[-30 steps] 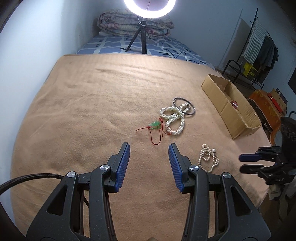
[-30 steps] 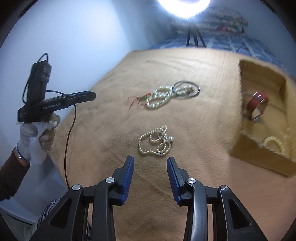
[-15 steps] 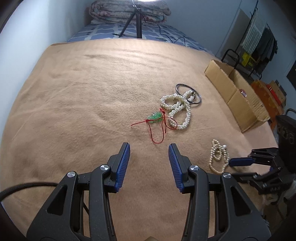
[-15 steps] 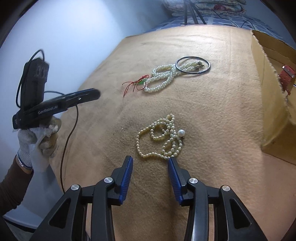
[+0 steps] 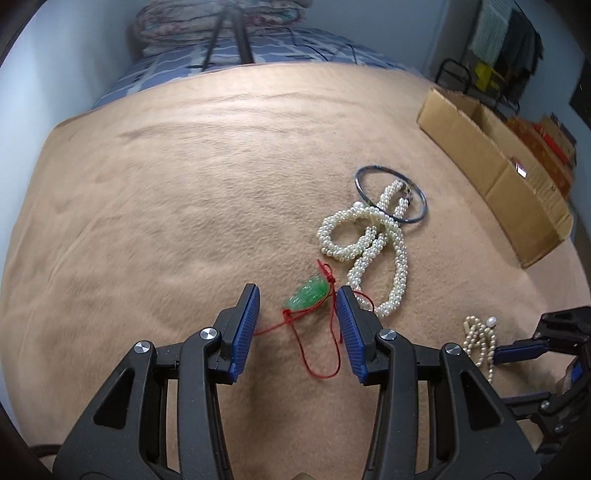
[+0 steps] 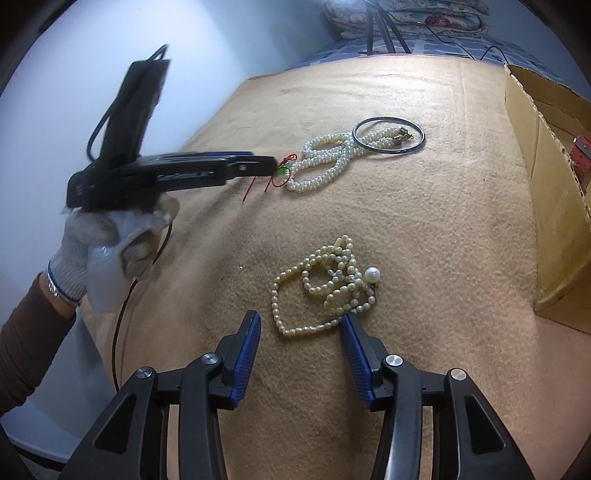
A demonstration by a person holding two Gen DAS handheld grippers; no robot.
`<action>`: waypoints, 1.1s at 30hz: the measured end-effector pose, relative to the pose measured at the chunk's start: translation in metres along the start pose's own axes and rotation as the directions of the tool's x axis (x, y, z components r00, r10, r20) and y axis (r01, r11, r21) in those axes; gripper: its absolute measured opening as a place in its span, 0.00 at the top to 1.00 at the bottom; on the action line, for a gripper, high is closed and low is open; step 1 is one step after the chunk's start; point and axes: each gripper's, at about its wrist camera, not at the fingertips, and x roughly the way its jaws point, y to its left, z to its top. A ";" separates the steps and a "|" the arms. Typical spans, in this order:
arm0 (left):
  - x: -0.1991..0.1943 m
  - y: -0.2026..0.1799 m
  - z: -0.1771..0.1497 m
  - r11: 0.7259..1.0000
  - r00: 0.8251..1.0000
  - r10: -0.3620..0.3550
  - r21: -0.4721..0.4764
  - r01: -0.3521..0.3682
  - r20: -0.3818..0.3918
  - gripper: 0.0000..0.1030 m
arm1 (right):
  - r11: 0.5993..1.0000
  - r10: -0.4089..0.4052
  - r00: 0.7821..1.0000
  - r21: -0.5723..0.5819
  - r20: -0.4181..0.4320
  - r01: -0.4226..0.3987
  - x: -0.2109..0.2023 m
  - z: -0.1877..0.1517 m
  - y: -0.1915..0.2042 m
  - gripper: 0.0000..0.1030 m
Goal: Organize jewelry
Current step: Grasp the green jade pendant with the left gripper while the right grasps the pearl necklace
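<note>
A green pendant (image 5: 306, 294) on a red cord (image 5: 317, 363) lies on the tan blanket, just ahead of and between the tips of my open left gripper (image 5: 297, 295). A thick white pearl rope (image 5: 373, 240) lies beyond it, overlapping a dark metal bangle (image 5: 390, 192). My open right gripper (image 6: 300, 321) hovers over the near edge of a thin pearl necklace (image 6: 327, 284) with one large pearl (image 6: 372, 274). The left gripper also shows in the right wrist view (image 6: 271, 165), at the pendant (image 6: 283, 170).
An open cardboard box (image 5: 491, 162) stands at the blanket's right side; it shows in the right wrist view (image 6: 546, 192) with a red item (image 6: 583, 158) inside. A tripod (image 5: 236, 33) and folded quilt stand at the back. The blanket edge drops off at left (image 6: 207, 129).
Both grippers have moved forward and down: the left has closed in on the green pendant, the right onto the thin pearl necklace. Both stay open.
</note>
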 end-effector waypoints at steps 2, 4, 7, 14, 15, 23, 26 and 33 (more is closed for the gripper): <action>0.006 -0.003 0.002 0.999 1.000 0.012 0.033 -0.012 -0.016 0.57 | 1.000 -0.003 1.000 -0.004 0.002 0.003 0.002 0.001 0.001 0.53; 0.009 -0.006 0.002 0.997 0.999 0.030 0.069 -0.028 -0.019 0.57 | 1.000 -0.009 1.000 -0.012 0.003 0.009 0.004 0.003 0.002 0.53; 0.011 -0.008 0.003 0.996 0.999 0.031 0.089 -0.030 -0.018 0.59 | 0.999 -0.019 1.000 -0.026 0.004 0.019 0.005 0.004 0.005 0.53; 0.006 -0.015 -0.006 0.989 1.000 0.013 0.145 -0.010 -0.024 0.77 | 0.999 -0.029 1.000 -0.040 0.007 0.029 0.005 0.004 0.007 0.53; 0.005 -0.015 -0.007 0.988 1.000 0.012 0.154 -0.008 -0.027 0.77 | 0.999 -0.029 1.000 -0.040 0.007 0.029 0.003 0.004 0.007 0.53; 0.014 -0.025 -0.001 0.979 0.999 0.053 0.195 -0.052 -0.003 0.80 | 0.998 -0.039 0.999 -0.041 0.011 0.040 0.004 0.005 0.008 0.53; 0.012 -0.022 -0.003 0.985 0.999 0.046 0.165 -0.048 0.015 0.85 | 0.998 -0.048 0.999 -0.045 0.015 0.049 0.007 0.007 0.010 0.53; 0.000 -0.012 -0.013 0.991 0.997 0.070 0.111 -0.075 0.045 0.86 | 0.994 -0.080 0.997 -0.075 0.022 0.082 0.010 0.008 0.017 0.59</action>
